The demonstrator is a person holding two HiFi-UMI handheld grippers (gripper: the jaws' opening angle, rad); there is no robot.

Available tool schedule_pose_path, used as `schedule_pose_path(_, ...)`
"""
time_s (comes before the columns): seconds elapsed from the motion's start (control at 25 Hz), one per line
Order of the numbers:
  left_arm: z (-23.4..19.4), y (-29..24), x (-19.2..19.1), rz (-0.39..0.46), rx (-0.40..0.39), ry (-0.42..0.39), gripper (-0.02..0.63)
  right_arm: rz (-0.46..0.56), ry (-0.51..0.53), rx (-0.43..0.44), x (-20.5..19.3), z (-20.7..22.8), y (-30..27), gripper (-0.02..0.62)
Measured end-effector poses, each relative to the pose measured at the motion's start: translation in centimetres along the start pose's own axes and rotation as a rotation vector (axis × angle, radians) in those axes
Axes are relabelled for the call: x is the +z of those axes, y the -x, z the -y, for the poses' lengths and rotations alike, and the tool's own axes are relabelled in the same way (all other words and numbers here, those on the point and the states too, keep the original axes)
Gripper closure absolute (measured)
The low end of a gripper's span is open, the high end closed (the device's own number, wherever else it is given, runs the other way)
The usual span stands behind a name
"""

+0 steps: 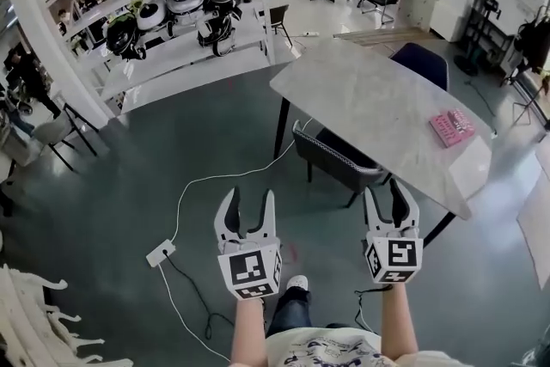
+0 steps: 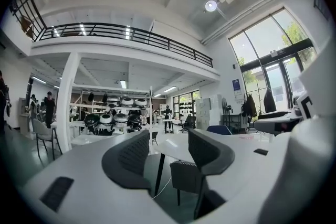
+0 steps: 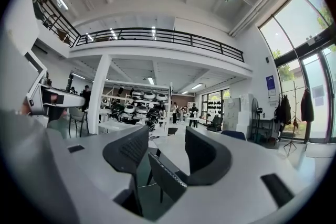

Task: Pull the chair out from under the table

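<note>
Tucked right in, the dark grey chair [image 1: 339, 161] with a textured back has most of its seat and its far legs swallowed under the pale, stone-look oval table [image 1: 369, 90]. Across the top, the dark blue chair [image 1: 421, 63] peeks out by the upper part of its back alone. The small flat pink thing [image 1: 452, 126] near the table's edge is too small to tell what it is. The person's forearms [image 1: 249, 329] and printed shirt [image 1: 331, 350] run off the bottom edge, and in the right gripper view the grey chair's lower part drops out of sight behind the right gripper [image 3: 166, 135].
</note>
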State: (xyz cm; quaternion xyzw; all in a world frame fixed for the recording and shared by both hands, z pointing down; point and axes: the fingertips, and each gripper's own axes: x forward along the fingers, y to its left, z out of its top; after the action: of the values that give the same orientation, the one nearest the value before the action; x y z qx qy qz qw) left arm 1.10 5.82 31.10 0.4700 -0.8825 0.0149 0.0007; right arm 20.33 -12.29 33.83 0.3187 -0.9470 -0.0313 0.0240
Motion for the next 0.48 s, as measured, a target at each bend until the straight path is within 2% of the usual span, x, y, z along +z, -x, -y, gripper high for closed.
schedule_pose_path(0.2, -2.7, -7.1, -0.3, -0.004, -0.051, -0.006, 0.356, -0.018, 0.015, -0.044, -0.1, -0.7, -6.5, 0.374)
schedule_pose_path(0.48, -4.2, -12.5, -2.1, -0.052, -0.092, -0.01, 0.356, -0.064, 0.033, -0.072, -1.2, -0.6, -11.4, 0.374)
